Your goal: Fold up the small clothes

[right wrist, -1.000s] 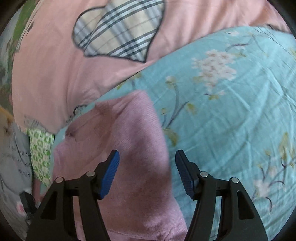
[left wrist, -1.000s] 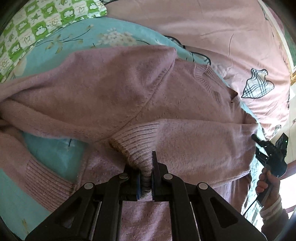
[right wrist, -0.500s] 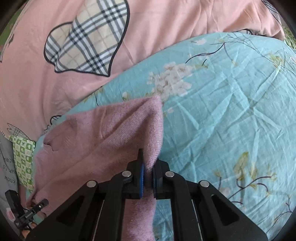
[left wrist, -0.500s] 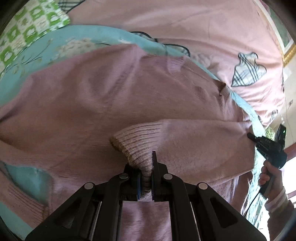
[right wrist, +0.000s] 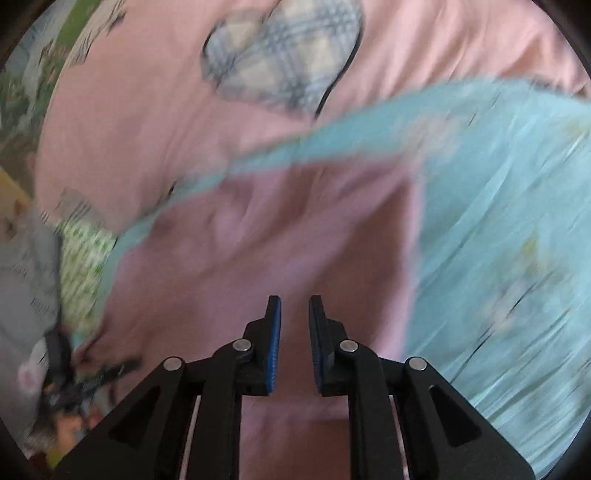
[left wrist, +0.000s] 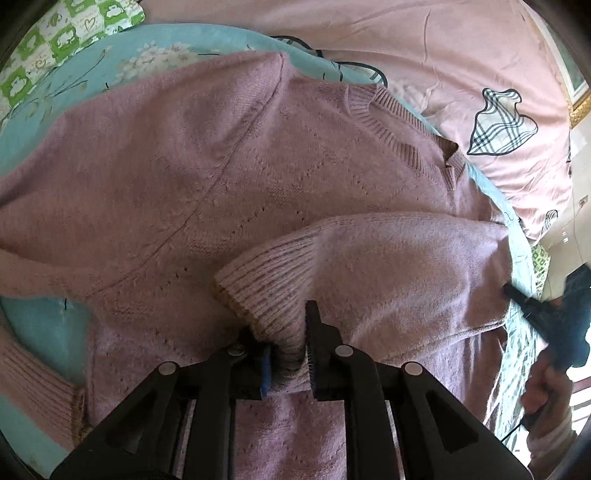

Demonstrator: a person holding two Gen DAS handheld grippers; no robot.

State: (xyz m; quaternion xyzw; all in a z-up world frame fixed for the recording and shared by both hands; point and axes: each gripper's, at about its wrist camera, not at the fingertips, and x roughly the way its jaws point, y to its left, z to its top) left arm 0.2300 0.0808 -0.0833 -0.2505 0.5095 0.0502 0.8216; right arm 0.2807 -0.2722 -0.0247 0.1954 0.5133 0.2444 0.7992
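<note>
A mauve knit sweater (left wrist: 258, 166) lies front up on a teal floral sheet (left wrist: 110, 62). One sleeve is folded across its body, and the ribbed cuff (left wrist: 266, 284) sits between the fingers of my left gripper (left wrist: 280, 325). Those jaws are opening and the cuff still fills the gap. In the blurred right wrist view my right gripper (right wrist: 294, 299) hovers over the sweater (right wrist: 277, 240) near its side edge. Its jaws are opening with nothing between them. The right gripper (left wrist: 546, 306) also shows at the sweater's far side, held in a hand (left wrist: 539, 391).
A pink quilt (left wrist: 424, 55) with plaid patches lies beyond the teal sheet (right wrist: 498, 221). A green chequered cloth (left wrist: 74, 26) sits at the far left corner. Grey printed fabric (right wrist: 29, 277) and small blurred items lie at the left in the right wrist view.
The left jaws have parted slightly around the cuff. The right gripper closed on the sweater's edge, then let go and drew back over the body.
</note>
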